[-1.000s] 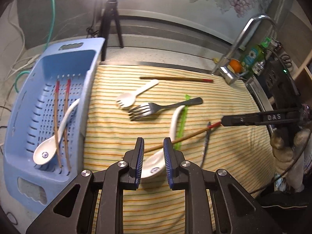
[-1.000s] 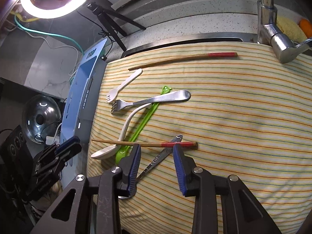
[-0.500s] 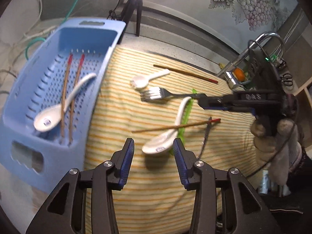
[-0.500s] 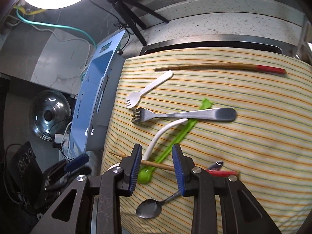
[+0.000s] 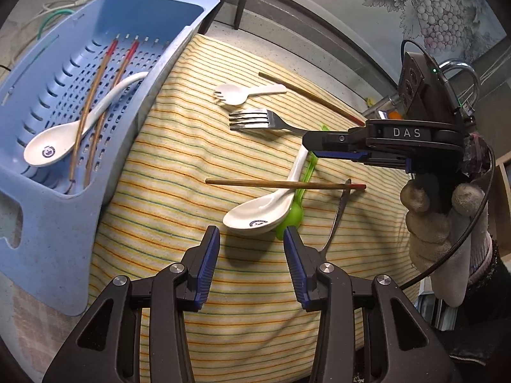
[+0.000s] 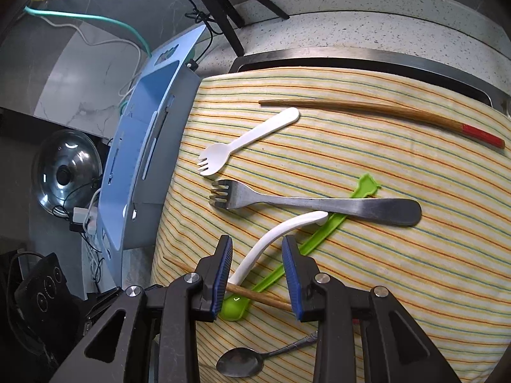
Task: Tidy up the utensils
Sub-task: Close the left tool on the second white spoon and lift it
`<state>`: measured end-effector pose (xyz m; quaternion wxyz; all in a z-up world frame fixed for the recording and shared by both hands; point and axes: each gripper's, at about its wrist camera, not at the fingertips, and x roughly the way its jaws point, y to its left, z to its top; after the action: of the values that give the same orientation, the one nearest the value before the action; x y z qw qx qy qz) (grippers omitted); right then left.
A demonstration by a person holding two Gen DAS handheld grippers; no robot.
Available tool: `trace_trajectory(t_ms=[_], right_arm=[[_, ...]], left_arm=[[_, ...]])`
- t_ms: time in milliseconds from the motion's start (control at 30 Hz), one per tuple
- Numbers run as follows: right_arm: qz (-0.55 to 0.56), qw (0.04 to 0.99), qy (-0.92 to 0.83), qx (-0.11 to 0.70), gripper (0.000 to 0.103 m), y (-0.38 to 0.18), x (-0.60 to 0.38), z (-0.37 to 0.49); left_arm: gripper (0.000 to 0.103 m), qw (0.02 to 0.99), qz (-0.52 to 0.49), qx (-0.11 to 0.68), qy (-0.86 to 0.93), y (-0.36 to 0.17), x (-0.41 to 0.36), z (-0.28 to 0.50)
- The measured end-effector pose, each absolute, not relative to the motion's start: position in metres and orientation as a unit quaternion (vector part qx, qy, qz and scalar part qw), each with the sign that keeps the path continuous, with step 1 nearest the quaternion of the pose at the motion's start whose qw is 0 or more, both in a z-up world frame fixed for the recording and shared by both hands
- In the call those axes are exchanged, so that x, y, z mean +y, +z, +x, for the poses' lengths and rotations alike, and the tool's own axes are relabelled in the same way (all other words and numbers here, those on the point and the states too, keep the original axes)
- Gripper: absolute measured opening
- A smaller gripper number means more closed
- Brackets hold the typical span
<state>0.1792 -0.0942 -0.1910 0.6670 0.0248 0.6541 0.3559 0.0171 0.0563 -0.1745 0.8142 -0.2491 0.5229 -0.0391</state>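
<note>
A white ceramic spoon [image 5: 255, 217] lies on the striped cloth [image 5: 191, 146], over a green plastic spoon [image 5: 292, 215] and under a red-tipped chopstick [image 5: 271, 184]. My left gripper [image 5: 250, 236] hovers open just short of the spoon's bowl, holding nothing. My right gripper [image 6: 257, 245] is open above the white spoon's handle [image 6: 287, 226], which runs between the jaws without touching the pads; the left wrist view shows this gripper [image 5: 311, 148] side-on in a gloved hand. A blue basket [image 5: 166, 73] on the left holds two chopsticks and another white spoon.
A metal fork [image 6: 319, 202], a white plastic spork [image 6: 242, 140], a second chopstick [image 6: 367, 110] and a metal teaspoon [image 6: 242, 362] also lie on the cloth. A tripod and cables stand behind the basket [image 6: 140, 159]. A tap is at the far right.
My left gripper opened wider and dropped towards the white spoon's bowl. My right gripper slid left from the chopstick's red end to above the spoon's handle.
</note>
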Motion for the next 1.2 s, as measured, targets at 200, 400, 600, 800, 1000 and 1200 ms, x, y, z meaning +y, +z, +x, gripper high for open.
trace_trajectory(t_ms=[200, 400, 600, 800, 1000, 1200], right_arm=[[0.012, 0.665, 0.353, 0.658, 0.029, -0.195, -0.087, 0.179], [0.018, 0.657, 0.341, 0.672, 0.029, -0.203, -0.083, 0.184], [0.004, 0.66, 0.336, 0.672, 0.02, -0.205, -0.076, 0.185], [0.014, 0.657, 0.342, 0.671, 0.016, -0.206, -0.08, 0.185], [0.021, 0.66, 0.342, 0.669, 0.016, -0.205, -0.083, 0.186], [0.038, 0.664, 0.353, 0.658, 0.014, -0.191, -0.086, 0.186]], left_arm=[[0.04, 0.808, -0.241, 0.536, -0.043, -0.184, 0.053, 0.027], [0.04, 0.802, -0.258, 0.537, -0.045, -0.189, 0.058, 0.029], [0.04, 0.799, -0.264, 0.538, -0.051, -0.191, 0.06, 0.03], [0.042, 0.797, -0.268, 0.54, -0.053, -0.198, 0.055, 0.036], [0.042, 0.808, -0.26, 0.525, -0.053, -0.197, 0.053, 0.035], [0.041, 0.826, -0.242, 0.506, -0.05, -0.18, 0.053, 0.027]])
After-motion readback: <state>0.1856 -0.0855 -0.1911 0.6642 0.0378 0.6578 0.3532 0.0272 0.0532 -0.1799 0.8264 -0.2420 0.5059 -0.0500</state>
